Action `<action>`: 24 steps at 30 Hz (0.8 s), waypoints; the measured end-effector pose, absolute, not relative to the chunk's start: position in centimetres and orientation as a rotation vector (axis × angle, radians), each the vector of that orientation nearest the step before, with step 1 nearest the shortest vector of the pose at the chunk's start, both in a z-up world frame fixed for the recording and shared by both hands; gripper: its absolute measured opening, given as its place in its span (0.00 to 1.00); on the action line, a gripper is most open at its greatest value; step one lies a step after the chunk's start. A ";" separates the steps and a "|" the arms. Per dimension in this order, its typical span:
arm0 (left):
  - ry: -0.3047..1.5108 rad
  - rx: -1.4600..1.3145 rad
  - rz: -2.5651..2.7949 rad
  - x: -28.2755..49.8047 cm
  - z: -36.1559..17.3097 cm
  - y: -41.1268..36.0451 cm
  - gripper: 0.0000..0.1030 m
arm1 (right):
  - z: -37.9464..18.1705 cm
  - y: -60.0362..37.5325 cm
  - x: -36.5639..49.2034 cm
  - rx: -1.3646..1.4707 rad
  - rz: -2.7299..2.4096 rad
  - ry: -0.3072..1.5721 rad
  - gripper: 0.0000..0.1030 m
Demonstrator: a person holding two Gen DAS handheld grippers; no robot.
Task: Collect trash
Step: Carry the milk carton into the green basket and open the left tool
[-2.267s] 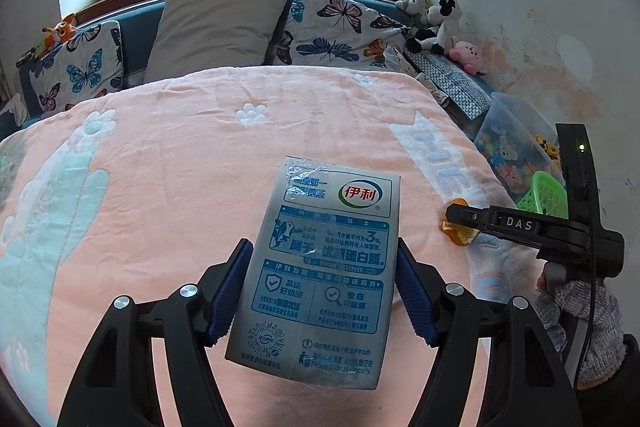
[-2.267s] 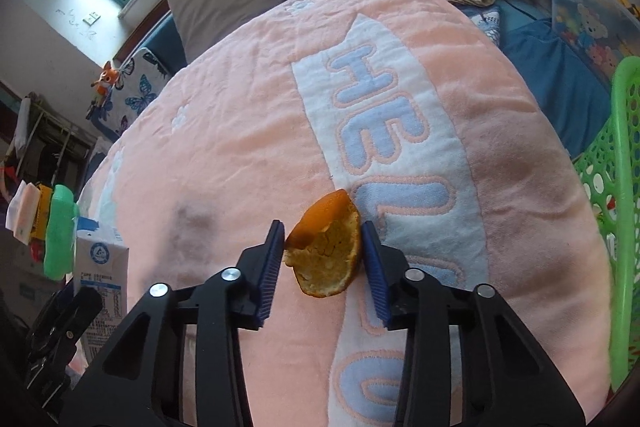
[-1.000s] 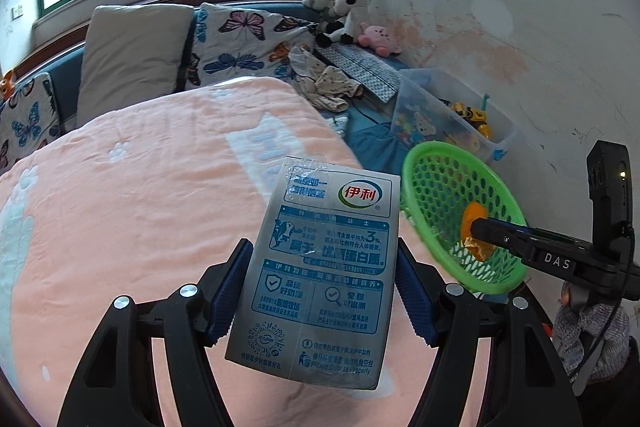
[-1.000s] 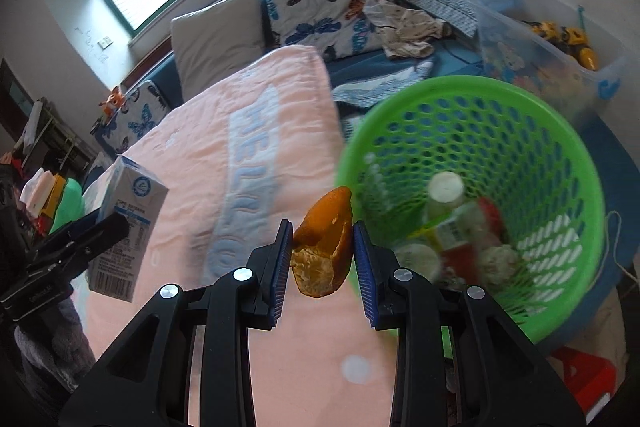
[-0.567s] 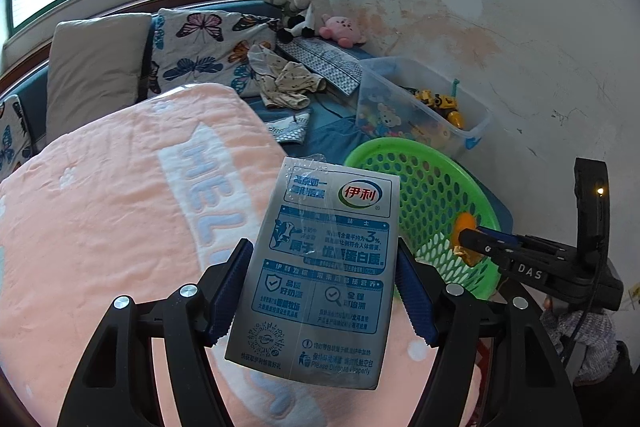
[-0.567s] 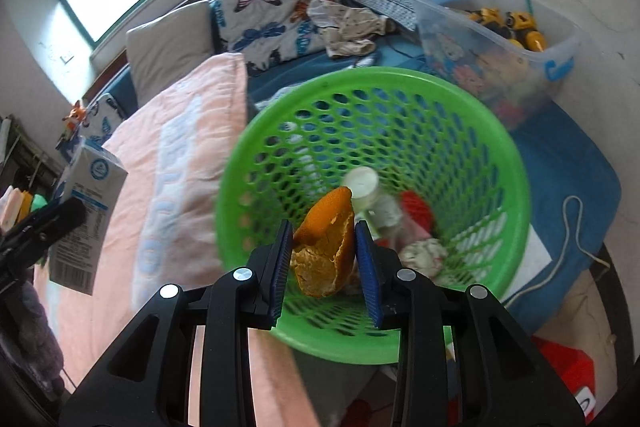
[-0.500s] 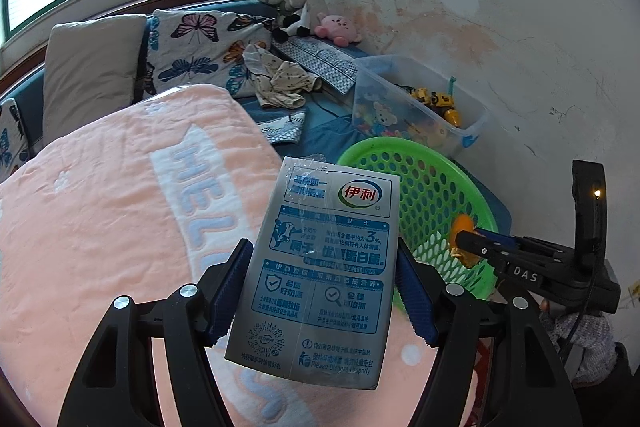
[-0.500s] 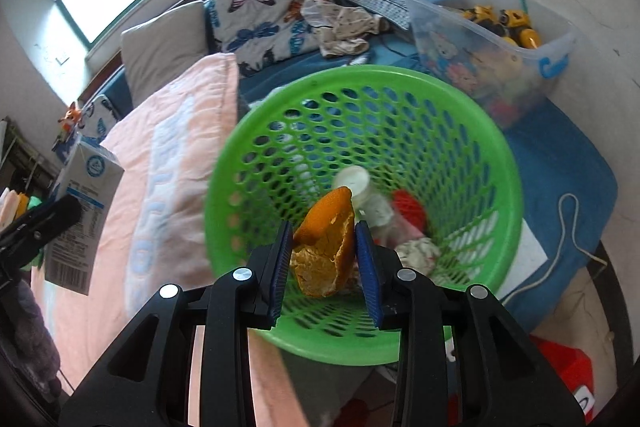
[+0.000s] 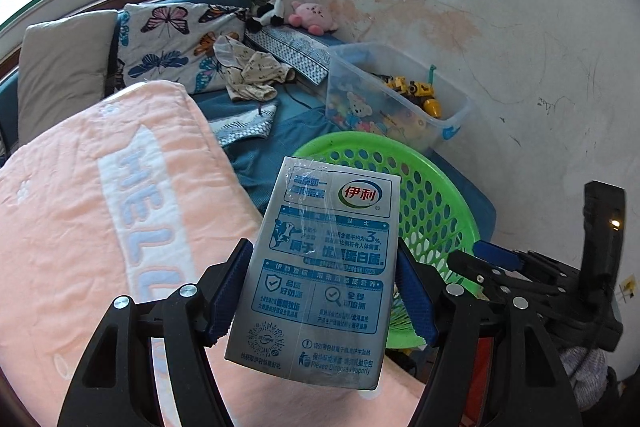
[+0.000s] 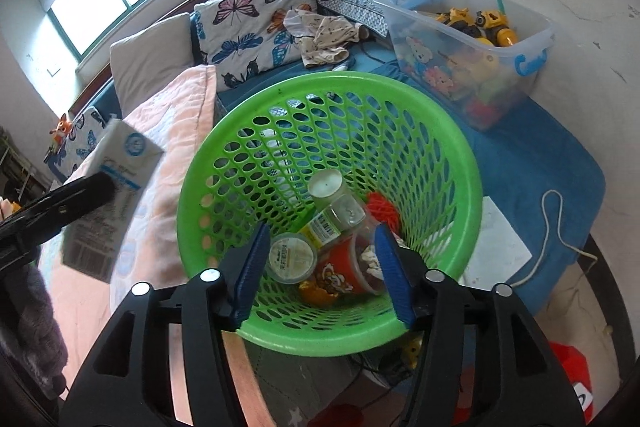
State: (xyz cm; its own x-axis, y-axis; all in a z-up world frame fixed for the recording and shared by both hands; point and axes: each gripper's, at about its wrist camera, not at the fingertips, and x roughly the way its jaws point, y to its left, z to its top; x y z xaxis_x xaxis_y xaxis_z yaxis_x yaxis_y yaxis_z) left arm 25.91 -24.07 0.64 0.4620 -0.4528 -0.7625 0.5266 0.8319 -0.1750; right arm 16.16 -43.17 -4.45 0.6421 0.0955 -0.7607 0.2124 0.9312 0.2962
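Below, the bed (image 9: 60,227) under its pink blanket (image 9: 80,187) fills the left of the left wrist view, its near end cut off by the picture's edge. Just beside the bed stands the green basket (image 10: 400,131); from the left wrist its near half is hidden behind the milk carton (image 9: 320,267), and its base cannot be seen in either view. Behind the basket sits a clear toy bin (image 10: 472,39), its contents a jumble that is hard to tell apart.

The left gripper (image 9: 322,291) has its fingers clamped on the flat sides of the milk carton, which stands tilted between the blue pads; the carton's lower end covers the space behind it. In the right wrist view the carton is blurred at the left edge.

The right gripper (image 10: 320,267) hangs over the basket, its fingers having just been opening, with nothing between them. The orange peel (image 10: 314,293) lies in the bottom of the basket, partly covered by a red cup (image 10: 344,275) and beside a round lidded tub (image 10: 290,259) and a small bottle (image 10: 332,203).
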 end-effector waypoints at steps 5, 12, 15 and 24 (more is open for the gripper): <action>0.934 0.088 -0.619 26.3 -0.5 -25.4 0.65 | -4.2 -43.5 15.2 0.374 -0.076 0.860 0.63; 0.972 0.088 -0.638 26.7 -2.0 -27.2 0.66 | -4.2 -44.0 14.2 0.382 -0.080 0.844 0.66; 0.984 0.088 -0.644 26.7 -2.5 -27.6 0.66 | -4.5 -44.1 13.9 0.386 -0.079 0.844 0.67; 0.966 0.083 -0.646 26.4 -2.3 -27.3 0.73 | -4.6 -43.7 13.4 0.383 -0.079 0.840 0.67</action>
State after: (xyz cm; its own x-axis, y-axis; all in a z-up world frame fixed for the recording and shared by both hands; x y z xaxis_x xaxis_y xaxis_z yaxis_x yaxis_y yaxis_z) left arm 26.43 -27.30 -2.30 0.3978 -0.4735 -0.7858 0.5454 0.8108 -0.2125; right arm 13.43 -43.71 -4.64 0.6689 0.0818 -0.7388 0.2173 0.9290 0.2996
